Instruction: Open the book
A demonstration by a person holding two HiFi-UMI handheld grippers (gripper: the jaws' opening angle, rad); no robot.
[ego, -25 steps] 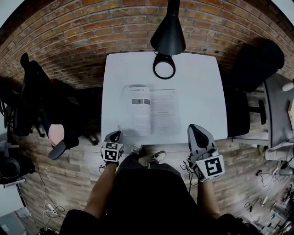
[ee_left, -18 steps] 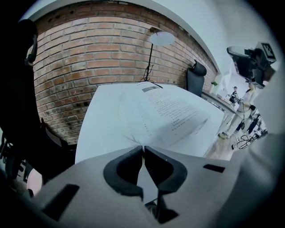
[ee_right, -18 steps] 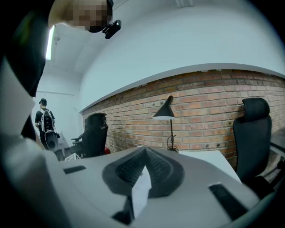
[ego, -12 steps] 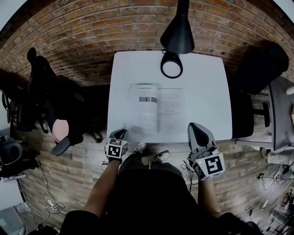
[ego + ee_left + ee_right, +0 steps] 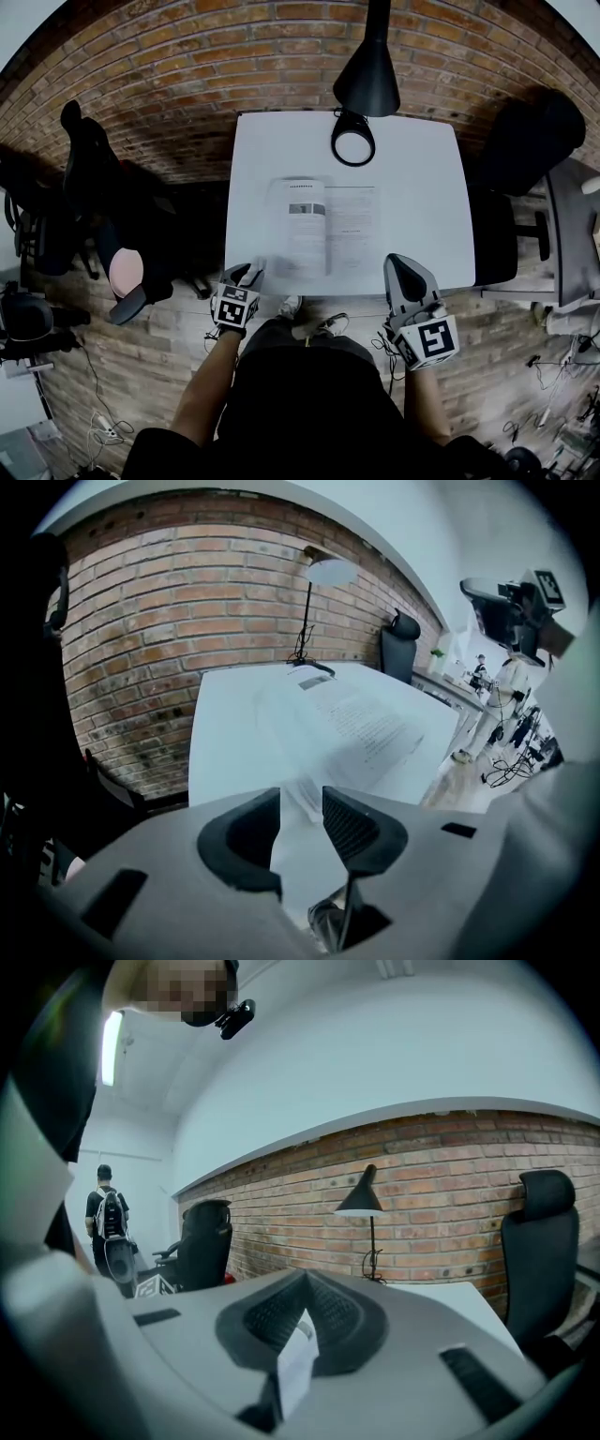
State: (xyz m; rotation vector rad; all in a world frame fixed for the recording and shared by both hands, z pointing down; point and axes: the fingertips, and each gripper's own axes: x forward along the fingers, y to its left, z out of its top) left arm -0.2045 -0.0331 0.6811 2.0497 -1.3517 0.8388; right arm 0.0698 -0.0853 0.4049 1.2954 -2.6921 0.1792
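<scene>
The book (image 5: 323,230) lies open and flat on the white table (image 5: 412,178), its printed pages up; in the left gripper view the book (image 5: 356,728) spreads out just beyond the jaws. My left gripper (image 5: 248,273) is at the table's near left edge, by the book's near left corner. Its jaws are opening (image 5: 302,803), a clear gap shows between the pads, and nothing is pressed between them. My right gripper (image 5: 395,262) hovers at the near right edge, beside the book, its jaws closed together (image 5: 305,1283) on nothing.
A black desk lamp (image 5: 366,75) with a ring base (image 5: 352,145) stands at the table's far edge, in front of the brick wall. A black office chair (image 5: 525,131) is at the right and another chair (image 5: 89,178) at the left. A grey desk (image 5: 572,234) sits far right.
The left gripper's jaws have parted and it has drawn slightly off the book's near left corner. The left page has settled flat. The right gripper has hardly moved.
</scene>
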